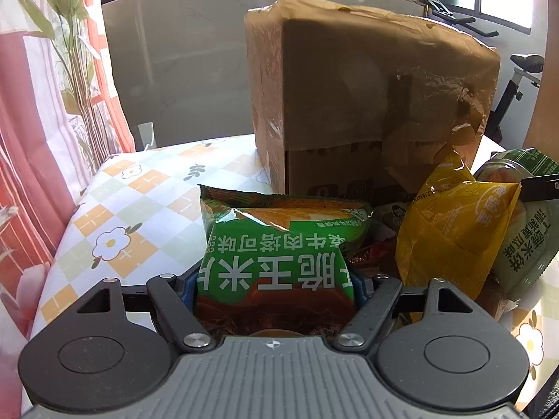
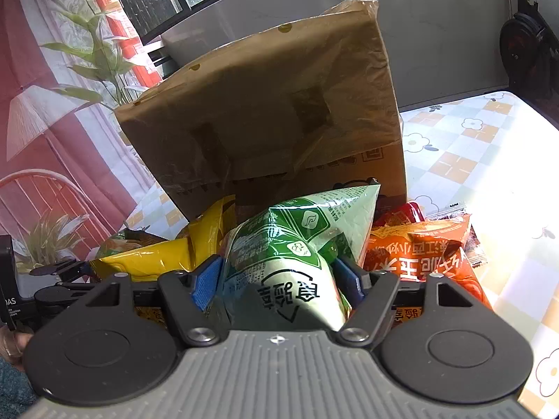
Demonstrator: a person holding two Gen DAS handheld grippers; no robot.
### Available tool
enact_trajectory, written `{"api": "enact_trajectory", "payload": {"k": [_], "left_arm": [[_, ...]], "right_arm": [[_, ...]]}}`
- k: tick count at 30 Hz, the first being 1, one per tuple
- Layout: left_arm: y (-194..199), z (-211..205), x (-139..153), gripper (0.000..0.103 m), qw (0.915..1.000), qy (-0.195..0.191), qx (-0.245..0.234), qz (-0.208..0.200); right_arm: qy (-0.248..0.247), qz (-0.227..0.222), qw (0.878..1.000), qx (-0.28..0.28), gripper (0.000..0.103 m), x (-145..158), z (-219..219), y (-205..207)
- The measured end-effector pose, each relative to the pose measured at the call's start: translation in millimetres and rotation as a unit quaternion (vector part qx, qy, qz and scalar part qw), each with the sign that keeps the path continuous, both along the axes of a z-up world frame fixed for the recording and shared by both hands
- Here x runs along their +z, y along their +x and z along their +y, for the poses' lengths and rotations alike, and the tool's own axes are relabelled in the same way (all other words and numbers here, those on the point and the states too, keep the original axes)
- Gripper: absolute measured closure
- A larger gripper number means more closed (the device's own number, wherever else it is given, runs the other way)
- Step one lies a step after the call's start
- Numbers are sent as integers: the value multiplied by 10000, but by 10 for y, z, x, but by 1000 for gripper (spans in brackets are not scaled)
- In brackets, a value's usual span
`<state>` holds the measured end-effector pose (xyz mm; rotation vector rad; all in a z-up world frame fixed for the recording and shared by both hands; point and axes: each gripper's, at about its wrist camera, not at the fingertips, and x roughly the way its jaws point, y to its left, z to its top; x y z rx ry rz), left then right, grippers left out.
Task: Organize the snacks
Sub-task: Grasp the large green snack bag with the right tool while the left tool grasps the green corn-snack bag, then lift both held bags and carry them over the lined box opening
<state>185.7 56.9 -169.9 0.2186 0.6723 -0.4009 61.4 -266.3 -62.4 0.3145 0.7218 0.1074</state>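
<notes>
Blue pads of the left gripper (image 1: 276, 288) press both sides of a bright green corn-chip bag (image 1: 279, 248), held just above the flowered tablecloth (image 1: 115, 216). Beside it to the right sits a yellow bag (image 1: 450, 230), with a tall taped cardboard box (image 1: 367, 97) behind. From the right wrist, the right gripper (image 2: 279, 282) clamps a pale green bag (image 2: 297, 244) between its blue pads; an orange bag (image 2: 419, 251) lies just right of it, in front of the same box.
</notes>
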Motion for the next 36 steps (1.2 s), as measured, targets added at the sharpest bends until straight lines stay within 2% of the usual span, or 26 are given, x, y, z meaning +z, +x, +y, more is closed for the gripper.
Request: {"api": "enact_trajectory", "payload": {"k": [5,13,23,27,32,36], "left_arm": [[-114,-5,322,24,9996,-82,147,-246],[-346,-209,764,24,9972,-98,52,-733],[-551,-630,1281,24,9928,-280,-115,-1160],[-525,-753,1443,24,9913,-456,-239,-1213],[-344,-934,1545,24,9898,-397,-248,-1345],[-153,-1084,1586,23,9908,-362,-145,-1294]], "right_arm": [[34,-210,9998,-13,34,95,-32,-67],[44,-674,9977,21,34,326,-90,-210],[110,-1529,9882,18,34,896,-300,-417],[108,-1803,9835,124,34,1146,-335,-407],[-58,-2106,9773,201,34,1440,-357,-293],[-385,-2256,9731,275,34,1563,-329,-100]]}}
